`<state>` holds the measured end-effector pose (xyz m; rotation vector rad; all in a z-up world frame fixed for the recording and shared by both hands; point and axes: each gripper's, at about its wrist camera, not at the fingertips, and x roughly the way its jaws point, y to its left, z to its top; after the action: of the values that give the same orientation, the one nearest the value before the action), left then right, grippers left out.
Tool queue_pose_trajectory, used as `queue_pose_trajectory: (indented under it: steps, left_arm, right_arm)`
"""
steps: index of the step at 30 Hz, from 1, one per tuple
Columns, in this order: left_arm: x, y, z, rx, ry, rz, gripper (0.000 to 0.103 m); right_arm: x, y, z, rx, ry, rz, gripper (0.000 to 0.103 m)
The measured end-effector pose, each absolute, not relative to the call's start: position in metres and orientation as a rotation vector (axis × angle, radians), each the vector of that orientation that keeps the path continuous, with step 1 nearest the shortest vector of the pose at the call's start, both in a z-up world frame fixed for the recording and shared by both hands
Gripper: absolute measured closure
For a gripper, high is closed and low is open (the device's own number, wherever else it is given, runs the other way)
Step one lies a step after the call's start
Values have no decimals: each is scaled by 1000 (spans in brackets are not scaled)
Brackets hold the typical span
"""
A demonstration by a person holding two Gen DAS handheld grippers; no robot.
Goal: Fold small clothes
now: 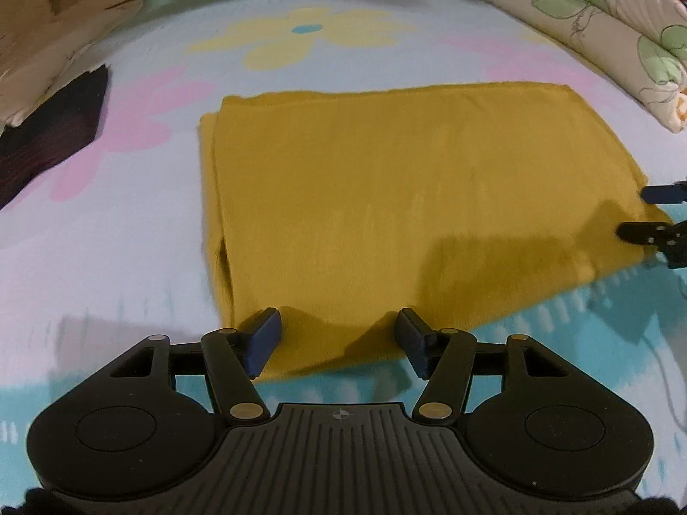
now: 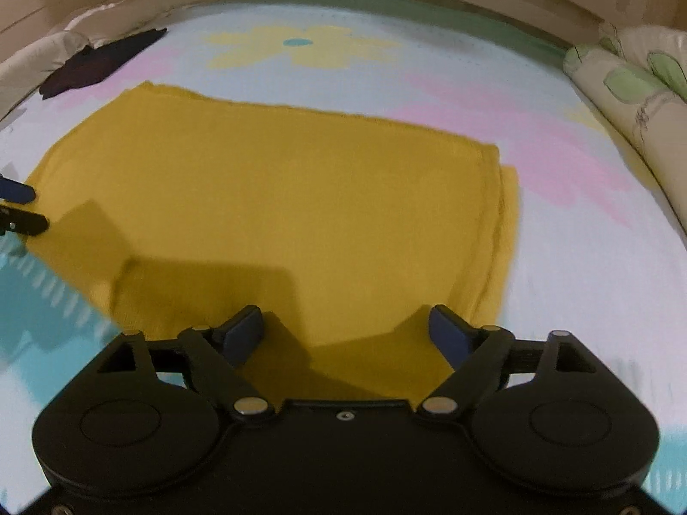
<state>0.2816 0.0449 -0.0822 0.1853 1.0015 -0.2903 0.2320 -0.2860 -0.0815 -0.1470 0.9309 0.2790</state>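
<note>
I have the yellow cloth (image 1: 386, 197) lying flat on the flowered bed sheet (image 1: 129, 236), already doubled over judging by the layered edge on one side. My left claw (image 1: 337, 339) and right claw (image 2: 345, 334) both sit released at its near edge, holding nothing. I judge the next fold is due: pinch both near corners together and carry them across evenly
</note>
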Motion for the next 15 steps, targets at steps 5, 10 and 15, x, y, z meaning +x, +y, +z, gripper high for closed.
queue_pose_trajectory:
  steps: [5,10,15]
  left_arm:
    - [280,42,-75,141,1019,-257,45]
    - [290,31,-55,55,964,-244,44]
    - [318,3,-48,-17,972,-292,38]
  right_arm:
    - [227,-298,-78,-100,963,292,10]
    - [241,-334,-69,155,959,274,4]
    - [268,-379,-75,393,955,228,0]
